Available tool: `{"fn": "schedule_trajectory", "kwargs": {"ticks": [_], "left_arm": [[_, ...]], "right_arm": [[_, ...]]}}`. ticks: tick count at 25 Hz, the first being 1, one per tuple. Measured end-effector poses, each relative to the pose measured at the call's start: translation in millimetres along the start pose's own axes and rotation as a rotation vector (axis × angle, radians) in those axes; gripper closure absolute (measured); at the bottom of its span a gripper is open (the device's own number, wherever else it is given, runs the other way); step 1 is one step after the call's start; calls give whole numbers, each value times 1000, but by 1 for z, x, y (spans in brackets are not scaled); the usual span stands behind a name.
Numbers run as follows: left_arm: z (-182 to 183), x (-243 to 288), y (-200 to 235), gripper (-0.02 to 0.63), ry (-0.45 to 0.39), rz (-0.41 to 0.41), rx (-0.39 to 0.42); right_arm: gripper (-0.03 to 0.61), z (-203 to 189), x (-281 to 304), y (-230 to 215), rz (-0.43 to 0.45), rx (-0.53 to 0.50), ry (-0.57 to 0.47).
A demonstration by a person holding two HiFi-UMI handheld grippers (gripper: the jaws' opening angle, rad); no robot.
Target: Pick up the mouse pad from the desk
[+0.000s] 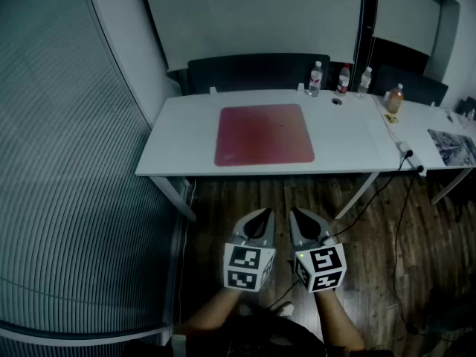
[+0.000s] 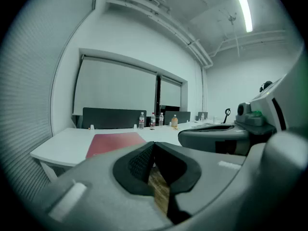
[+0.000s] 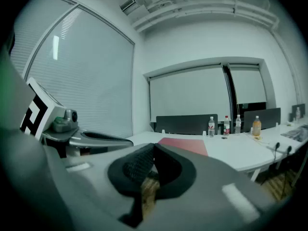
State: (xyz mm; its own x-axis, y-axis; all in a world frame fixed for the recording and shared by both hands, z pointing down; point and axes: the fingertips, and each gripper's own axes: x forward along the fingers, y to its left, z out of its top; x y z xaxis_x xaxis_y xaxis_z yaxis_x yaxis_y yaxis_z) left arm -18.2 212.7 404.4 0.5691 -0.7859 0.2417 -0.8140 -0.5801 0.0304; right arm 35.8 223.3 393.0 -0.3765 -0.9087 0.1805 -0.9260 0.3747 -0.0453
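Note:
A red square mouse pad (image 1: 264, 134) lies flat on the white desk (image 1: 186, 136), left of its middle; it shows too in the left gripper view as the mouse pad (image 2: 114, 143) and in the right gripper view as the mouse pad (image 3: 185, 145). My left gripper (image 1: 264, 213) and right gripper (image 1: 296, 213) hang side by side over the wooden floor, short of the desk's near edge. Both are shut with nothing between the jaws. Each points at the desk.
Three bottles (image 1: 315, 79) stand at the desk's far edge, an orange-drink bottle (image 1: 394, 99) further right. Dark chairs (image 1: 256, 71) line the far side. Cables (image 1: 387, 192) hang from the desk's right part to the floor. A blind-covered window wall (image 1: 67, 162) runs along the left.

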Motion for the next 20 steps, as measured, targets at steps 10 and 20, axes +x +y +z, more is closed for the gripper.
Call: {"fn": "schedule_trajectory", "kwargs": {"ticks": [10, 20], "left_arm": [[3, 29, -29, 609, 8, 33, 13], [9, 48, -46, 609, 5, 66, 7]], "right_arm": [[578, -9, -5, -38, 45, 21, -3], [578, -9, -8, -64, 82, 3, -4]]}}
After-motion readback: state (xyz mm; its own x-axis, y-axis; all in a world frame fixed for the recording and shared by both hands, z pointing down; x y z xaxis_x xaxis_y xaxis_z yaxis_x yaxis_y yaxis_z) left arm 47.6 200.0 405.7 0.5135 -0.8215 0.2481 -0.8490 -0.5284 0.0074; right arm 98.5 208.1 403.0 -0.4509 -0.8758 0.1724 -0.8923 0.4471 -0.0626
